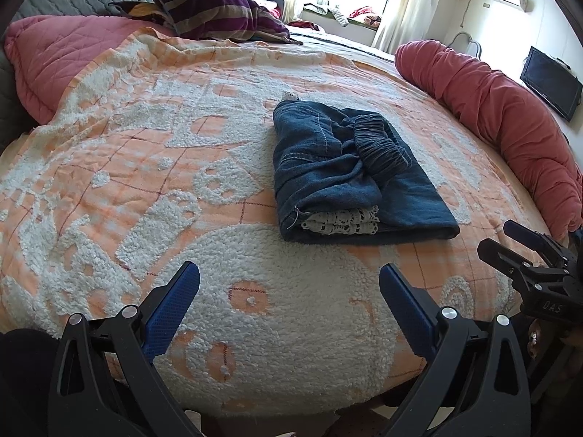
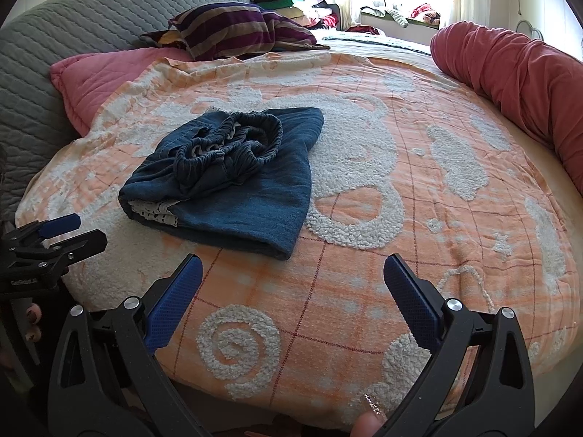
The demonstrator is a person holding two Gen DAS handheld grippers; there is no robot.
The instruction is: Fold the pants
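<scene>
Left gripper (image 1: 289, 280) and right gripper (image 2: 293, 273) both spread, empty; folded pants (image 1: 346, 178) at 12 o'clock on blanket (image 1: 145, 153).

Both tongs wide open, holding nothing

The left tongs (image 1: 289, 278) have blue pads (image 1: 171, 313) spread far apart, nothing between them. The right tongs (image 2: 293, 273) are parted just as wide, and show at the left view's right edge. A fingertip (image 2: 368, 424) with a painted nail pokes in at the bottom of the right view.
</scene>
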